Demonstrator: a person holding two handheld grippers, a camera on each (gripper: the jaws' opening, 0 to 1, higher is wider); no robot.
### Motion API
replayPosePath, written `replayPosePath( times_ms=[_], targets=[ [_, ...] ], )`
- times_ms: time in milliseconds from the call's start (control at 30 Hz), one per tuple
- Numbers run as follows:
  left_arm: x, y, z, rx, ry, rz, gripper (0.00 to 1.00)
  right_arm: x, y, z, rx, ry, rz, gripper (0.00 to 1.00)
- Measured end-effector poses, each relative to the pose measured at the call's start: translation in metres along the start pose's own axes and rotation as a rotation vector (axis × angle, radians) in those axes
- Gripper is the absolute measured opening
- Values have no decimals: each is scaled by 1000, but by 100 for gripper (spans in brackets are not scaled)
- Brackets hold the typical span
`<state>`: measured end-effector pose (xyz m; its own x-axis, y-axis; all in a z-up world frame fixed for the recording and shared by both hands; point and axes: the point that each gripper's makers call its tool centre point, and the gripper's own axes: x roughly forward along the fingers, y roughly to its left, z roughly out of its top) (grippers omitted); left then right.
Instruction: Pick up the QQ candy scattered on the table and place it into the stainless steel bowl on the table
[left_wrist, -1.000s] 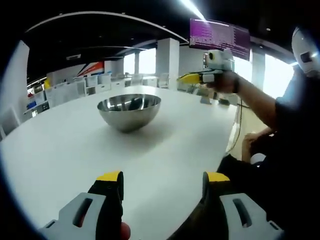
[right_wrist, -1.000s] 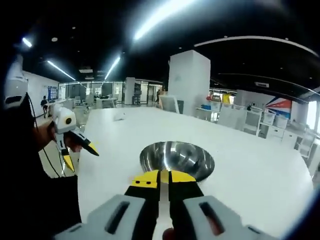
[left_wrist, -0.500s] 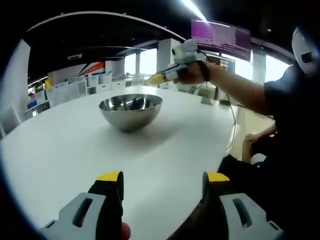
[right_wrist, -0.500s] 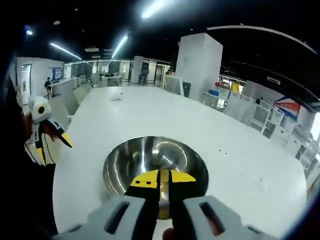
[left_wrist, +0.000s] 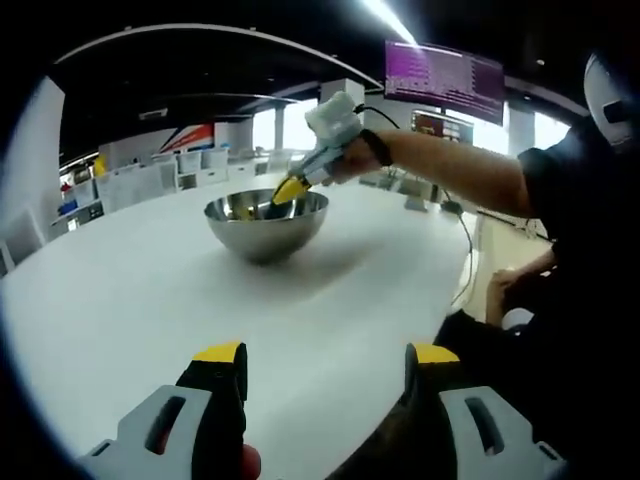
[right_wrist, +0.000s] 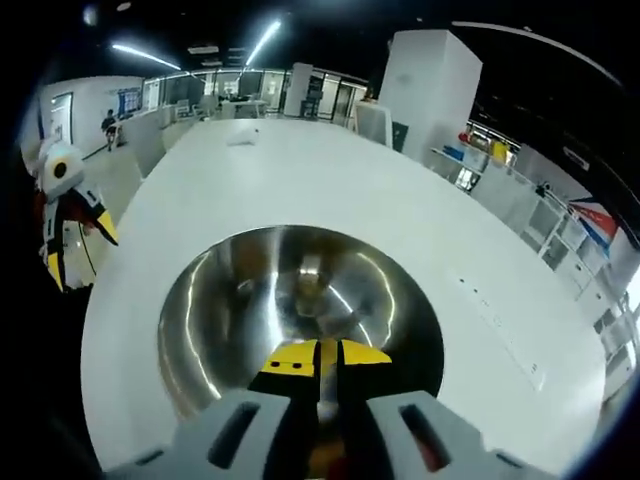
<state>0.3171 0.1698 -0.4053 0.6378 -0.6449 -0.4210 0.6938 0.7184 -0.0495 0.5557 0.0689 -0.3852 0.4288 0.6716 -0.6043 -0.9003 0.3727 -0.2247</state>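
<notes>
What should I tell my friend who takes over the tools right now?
Right tool: jaws shut, tips over the stainless steel bowl; seen from the left gripper view, it dips at the bowl's rim. Whether a candy sits between its jaws cannot be told.
Left tool: jaws open, holding nothing, low over the near edge of the white table.
Bowl stands upright on the table, beyond the left tool. Its inside shows only reflections; candy in it cannot be made out.
Left to do: open the right tool over the bowl, then look for loose candy on the table.
</notes>
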Motion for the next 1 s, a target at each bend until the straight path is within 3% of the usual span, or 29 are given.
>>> replayPosePath(
  times_ms=[133,567,633,700,1000],
  targets=[
    [0,0,-1,2,5,1,64,-1,7,-2,-7,10,10,8],
    [0,-1,2,3,-2,-3,64,-3,3,-3,-11,18,16,9],
    [-1,-1,2,3,-3,-2,64,-2,5,-3,-15,14,22,13],
    [-2,0,2,4,-4,1,64,-2,7,-2,-14,13,33,25],
    [-2,-1,4,6,-9,-3,64,-6,7,2,-20,5,27,25]
  ],
)
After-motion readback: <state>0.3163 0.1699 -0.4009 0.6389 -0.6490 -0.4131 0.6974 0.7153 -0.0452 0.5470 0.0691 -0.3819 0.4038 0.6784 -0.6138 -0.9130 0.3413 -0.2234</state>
